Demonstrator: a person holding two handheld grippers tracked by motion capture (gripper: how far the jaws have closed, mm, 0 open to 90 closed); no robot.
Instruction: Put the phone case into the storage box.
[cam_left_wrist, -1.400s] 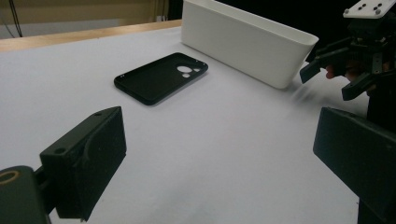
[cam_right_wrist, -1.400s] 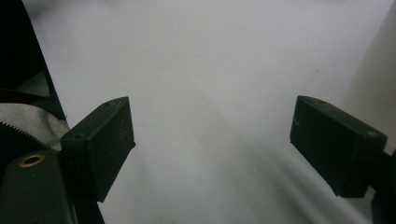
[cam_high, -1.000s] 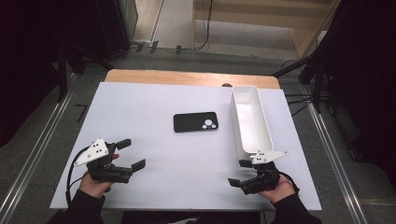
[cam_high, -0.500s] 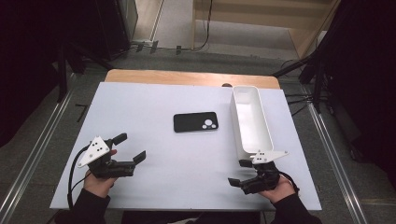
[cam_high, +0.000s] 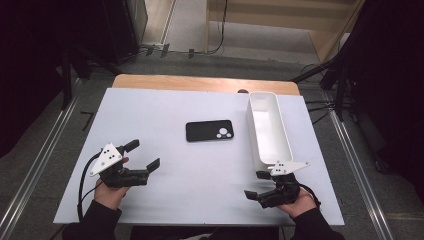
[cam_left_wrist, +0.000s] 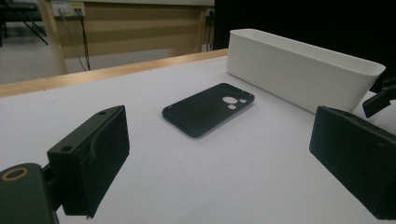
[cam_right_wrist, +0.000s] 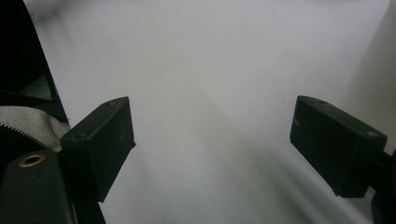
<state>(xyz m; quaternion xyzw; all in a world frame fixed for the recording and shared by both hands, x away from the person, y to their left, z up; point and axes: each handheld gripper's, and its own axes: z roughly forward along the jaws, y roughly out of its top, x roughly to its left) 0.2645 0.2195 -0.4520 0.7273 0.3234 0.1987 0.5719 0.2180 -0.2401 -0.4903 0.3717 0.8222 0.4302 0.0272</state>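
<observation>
Lying flat near desk centre: black phone case (cam_high: 210, 130), camera cutouts toward right end, back side up. White rectangular bin (cam_high: 268, 128) just right of it, long side running from far edge toward near-right corner, apart from case. Left gripper (cam_high: 142, 154) near desk's near-left corner, jaws spread wide, holding nothing, aimed toward case (cam_left_wrist: 208, 109) and bin (cam_left_wrist: 299, 69). Right gripper (cam_high: 257, 184) near near-right corner, just beside bin's near end, jaws wide apart, empty, over bare white desk (cam_right_wrist: 210, 93).
</observation>
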